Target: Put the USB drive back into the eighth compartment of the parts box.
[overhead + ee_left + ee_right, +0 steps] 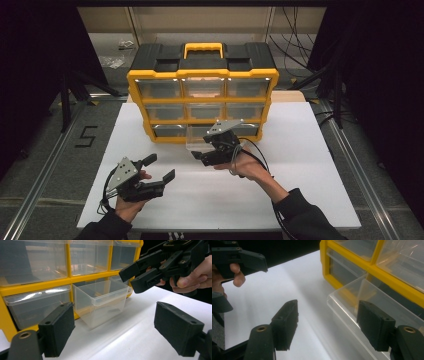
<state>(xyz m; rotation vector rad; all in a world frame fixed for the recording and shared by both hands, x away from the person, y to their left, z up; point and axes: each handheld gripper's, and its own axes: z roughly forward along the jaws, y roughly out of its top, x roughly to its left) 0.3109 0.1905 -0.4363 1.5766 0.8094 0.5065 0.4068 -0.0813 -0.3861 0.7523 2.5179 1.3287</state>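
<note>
Right gripper [202, 153]: jaws open, nothing between them, poised at the front of the drawer [101, 301].
Left gripper [161, 168]: jaws open, empty, well clear of the cabinet [202, 97].
Drawer: clear plastic, empty, pulled out of the cabinet's bottom middle slot onto the table [300, 150].
Handling: likely square the jaws to the drawer's front wall and move it straight along its slot.
Surroundings: other drawers closed; the left gripper poses no obstruction.

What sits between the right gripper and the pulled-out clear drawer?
Nothing visible. The right gripper, jaws open, hangs just at the front of the clear drawer, which sticks out of the yellow organizer in the bottom row. Only bare white table lies around it.
</note>
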